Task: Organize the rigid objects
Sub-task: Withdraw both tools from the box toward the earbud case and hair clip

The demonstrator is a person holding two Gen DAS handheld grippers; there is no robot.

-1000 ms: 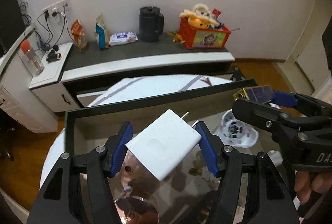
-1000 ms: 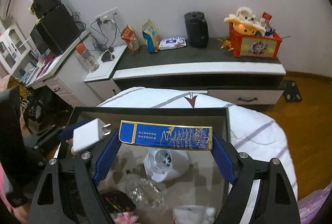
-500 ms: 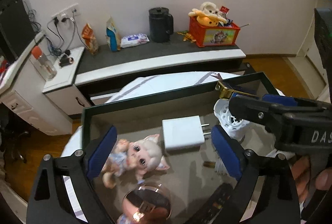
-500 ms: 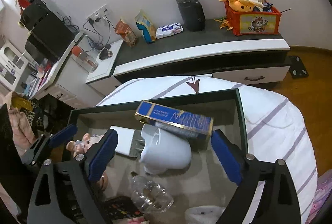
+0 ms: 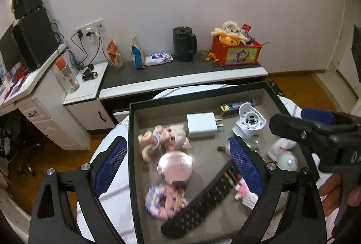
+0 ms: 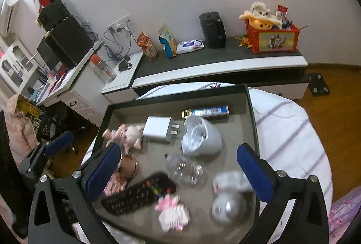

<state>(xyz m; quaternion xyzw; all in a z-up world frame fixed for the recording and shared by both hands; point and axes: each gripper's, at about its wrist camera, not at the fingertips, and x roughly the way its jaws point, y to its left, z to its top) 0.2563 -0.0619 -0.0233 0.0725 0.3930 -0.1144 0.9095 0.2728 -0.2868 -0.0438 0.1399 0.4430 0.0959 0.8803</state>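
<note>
A dark-rimmed tray [image 5: 132, 153] [image 6: 251, 122] holds a white charger [image 5: 202, 125] [image 6: 159, 128] and, by its far wall, a blue and gold box [image 5: 237, 105] [image 6: 206, 111]. A white fan housing [image 5: 250, 122], a doll [image 5: 164, 137], a pink ball [image 5: 175, 166] and a black remote [image 5: 203, 198] also lie in it. My left gripper [image 5: 177, 141] hangs open above the tray's near left with nothing gripped. My right gripper [image 6: 178, 149] hovers over the near part, jaws still opening, pads touching nothing. It also shows in the left wrist view, right gripper [image 5: 315, 122].
The tray sits on a round table with a white striped cloth [image 6: 288, 142]. Behind stand a low cabinet with a black kettle [image 5: 183, 44] and a red toy crate [image 5: 237, 53], and a white desk [image 5: 45, 95] at the left. A hand [image 5: 331, 192] holds the right gripper.
The left gripper let go of the white charger and the right let go of the blue box; both now lie in the tray. Both grippers opened wide and drew back and up.
</note>
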